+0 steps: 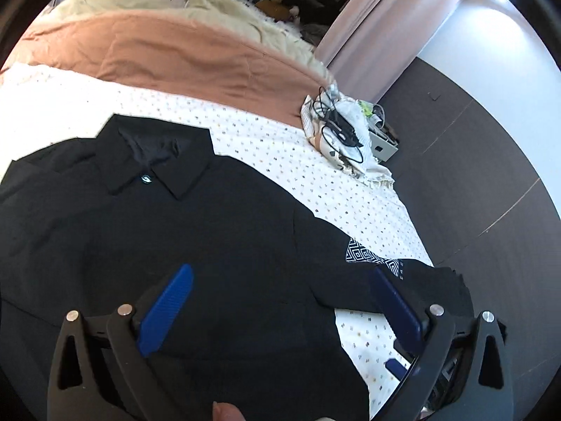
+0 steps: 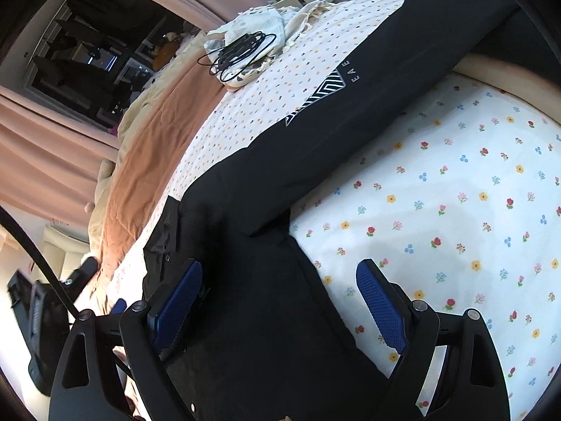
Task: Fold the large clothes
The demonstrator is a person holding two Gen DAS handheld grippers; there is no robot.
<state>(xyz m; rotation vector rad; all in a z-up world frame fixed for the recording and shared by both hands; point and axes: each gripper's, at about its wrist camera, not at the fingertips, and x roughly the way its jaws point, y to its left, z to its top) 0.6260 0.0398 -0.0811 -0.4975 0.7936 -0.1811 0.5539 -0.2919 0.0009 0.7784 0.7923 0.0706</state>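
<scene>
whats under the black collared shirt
The black collared shirt lies flat on the floral bedsheet, which shows all around it. Whatever sits directly beneath the fabric is covered.

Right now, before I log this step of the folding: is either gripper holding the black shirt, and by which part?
Nothing is held. The left gripper and the right gripper both stand open over the black shirt, pads not pressing on the cloth.

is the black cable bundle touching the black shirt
Apart. The left wrist view shows the cable bundle on a pale cloth, with bare dotted bedsheet between it and the shirt.
</scene>
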